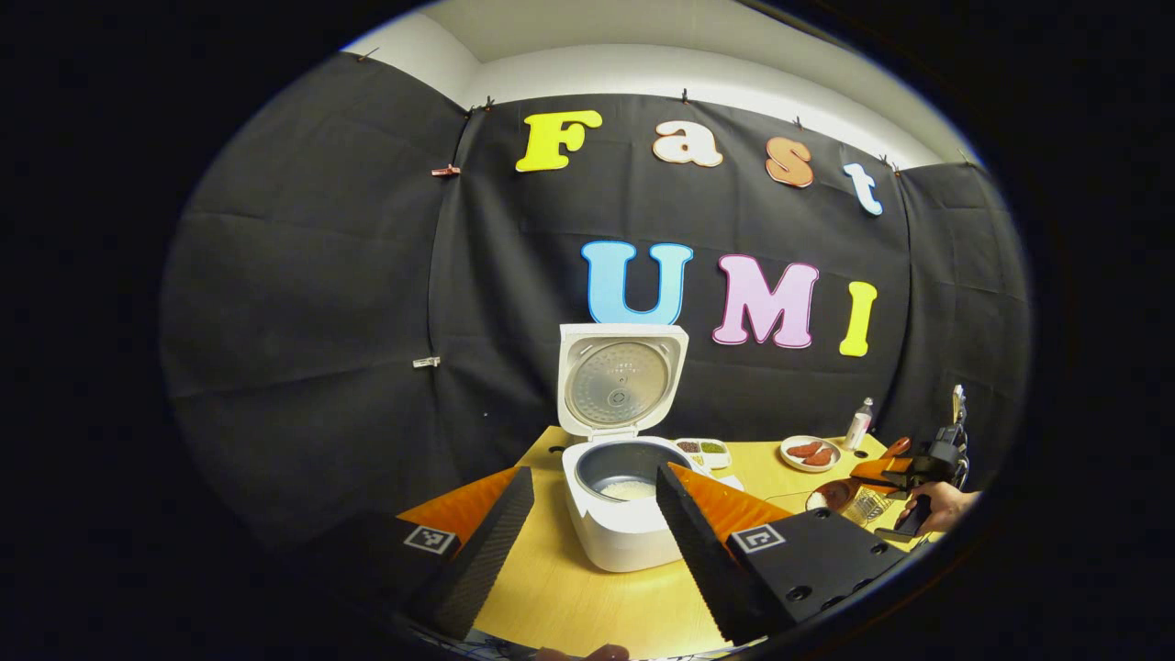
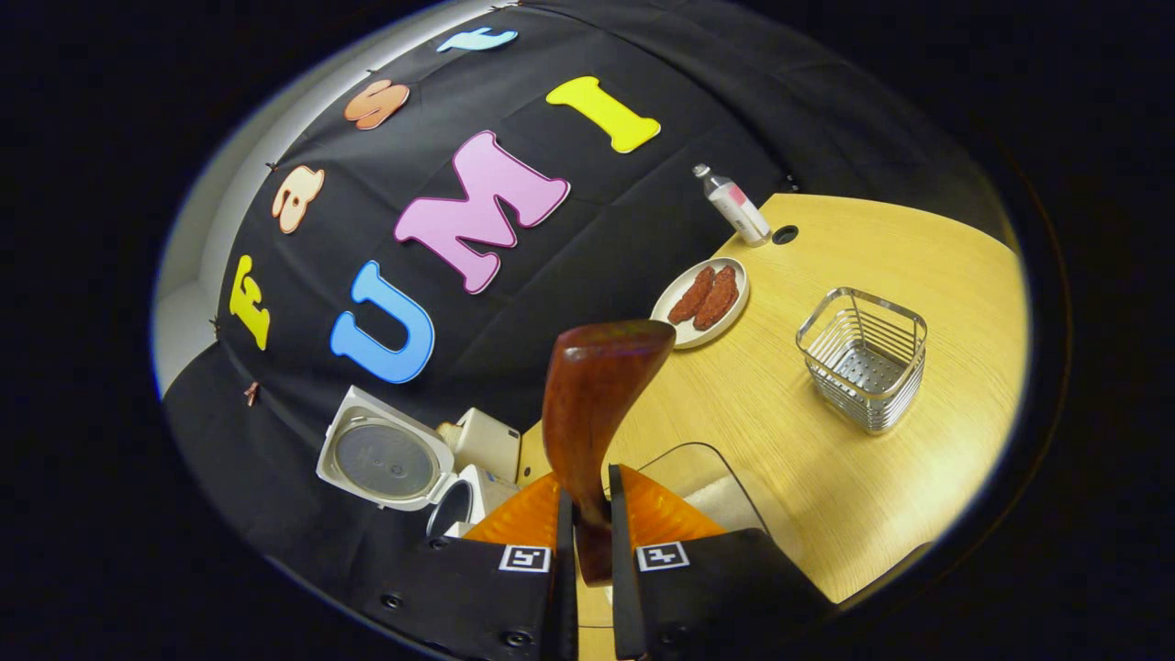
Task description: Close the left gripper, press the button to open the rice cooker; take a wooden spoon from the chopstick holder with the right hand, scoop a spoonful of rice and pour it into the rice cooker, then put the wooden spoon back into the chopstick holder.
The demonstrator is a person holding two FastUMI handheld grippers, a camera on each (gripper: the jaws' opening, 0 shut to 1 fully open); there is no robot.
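Jaws of the left gripper (image 1: 587, 528) stand wide apart, holding nothing, with the open cooker (image 1: 617, 514) between them on the table (image 1: 569, 597). Right gripper (image 2: 587, 551) jaws squeeze the spoon (image 2: 592, 404) by its handle. Wood is light, stiff and smooth, so that low grip suits it. The holder (image 2: 863, 358) sits nearby.

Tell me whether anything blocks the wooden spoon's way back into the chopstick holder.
Nothing visible does. The right gripper holds the wooden spoon; the chopstick holder stands open-topped and empty, with bare table between them.
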